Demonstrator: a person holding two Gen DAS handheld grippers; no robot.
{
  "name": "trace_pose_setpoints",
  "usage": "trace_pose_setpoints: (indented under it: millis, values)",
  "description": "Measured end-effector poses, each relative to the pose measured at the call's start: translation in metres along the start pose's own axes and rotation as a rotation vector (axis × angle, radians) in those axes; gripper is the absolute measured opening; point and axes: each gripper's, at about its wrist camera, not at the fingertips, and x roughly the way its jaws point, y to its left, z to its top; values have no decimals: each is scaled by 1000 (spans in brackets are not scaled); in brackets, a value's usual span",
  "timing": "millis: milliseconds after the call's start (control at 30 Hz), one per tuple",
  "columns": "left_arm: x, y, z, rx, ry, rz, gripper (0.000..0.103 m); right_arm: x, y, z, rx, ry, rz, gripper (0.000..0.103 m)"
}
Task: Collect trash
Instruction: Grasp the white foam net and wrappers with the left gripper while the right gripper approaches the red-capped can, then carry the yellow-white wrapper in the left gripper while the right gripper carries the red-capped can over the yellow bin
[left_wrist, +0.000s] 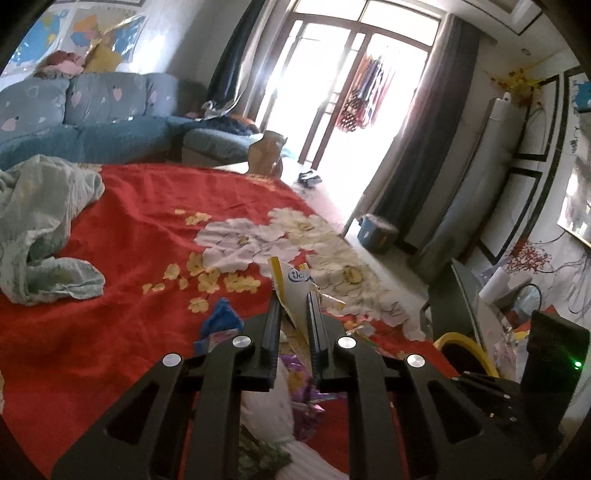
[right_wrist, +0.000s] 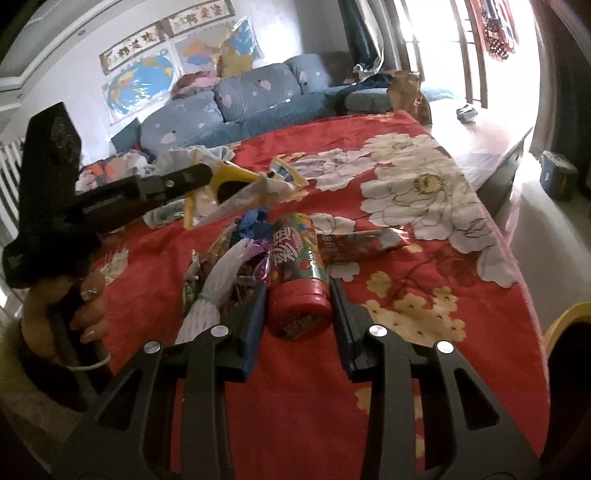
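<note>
The blue bin is partly cut off; the wrapper lettering is hidden behind the tongs.

The left wrist camera is sitting just behind the left gripper, looking low along its two black fingers across the red flower-printed bedspread toward the bright glass balcony doors. The right wrist camera is riding behind the right gripper, facing over the same cloth toward the blue-grey cushioned sofa, close to the bed surface. Both views are sharing the bedspread, the sofa, the doors and the yellow-edged crinkled plastic wrapper, and the right view is also taking in the left gripper from the side.
</note>
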Motion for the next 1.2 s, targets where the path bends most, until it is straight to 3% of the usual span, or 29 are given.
trace_pose_setpoints:
  millis: [467, 1200]
  values:
    - [-23, -23, -13, 35, -14, -59, 13, -32, -13, -6, 24, -26, -81, 27]
    - [-30, -56, -24, 82, -13, -135, 13, -77, -39, -14, 100, -84, -175, 27]
